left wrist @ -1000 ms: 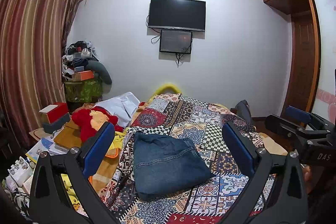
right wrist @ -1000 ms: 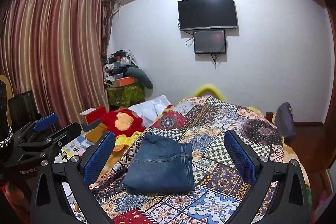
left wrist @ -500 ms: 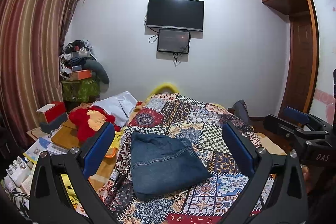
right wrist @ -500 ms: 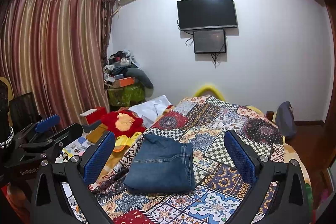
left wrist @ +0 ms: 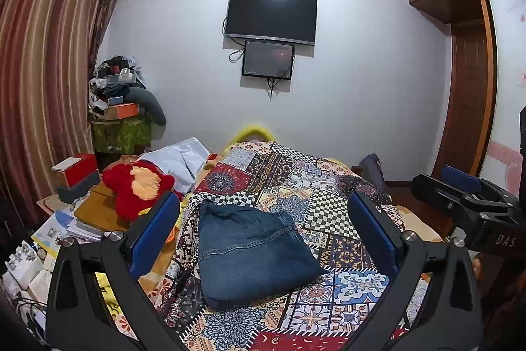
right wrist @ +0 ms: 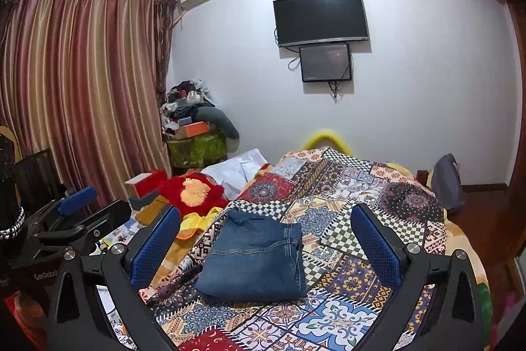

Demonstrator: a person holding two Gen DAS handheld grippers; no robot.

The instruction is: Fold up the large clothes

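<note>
Bedroom, bed under a multicoloured patchwork-print bedspread (left wrist: 332, 213). Left gripper (left wrist: 263, 232) and right gripper (right wrist: 264, 244) both spread wide, holding nothing, above the bed's near end. Beyond them, folded blue denim jeans (left wrist: 253, 252) lie flat in a squarish stack, seams showing. Farther left, red plush toy (left wrist: 138, 186); black wall-mounted TV (left wrist: 271, 17) behind.

Left gripper (left wrist: 263, 236) and right gripper (right wrist: 266, 242), jaws wide apart, empty.

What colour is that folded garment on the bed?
The folded jeans are blue denim, clearest in the right wrist view.
</note>
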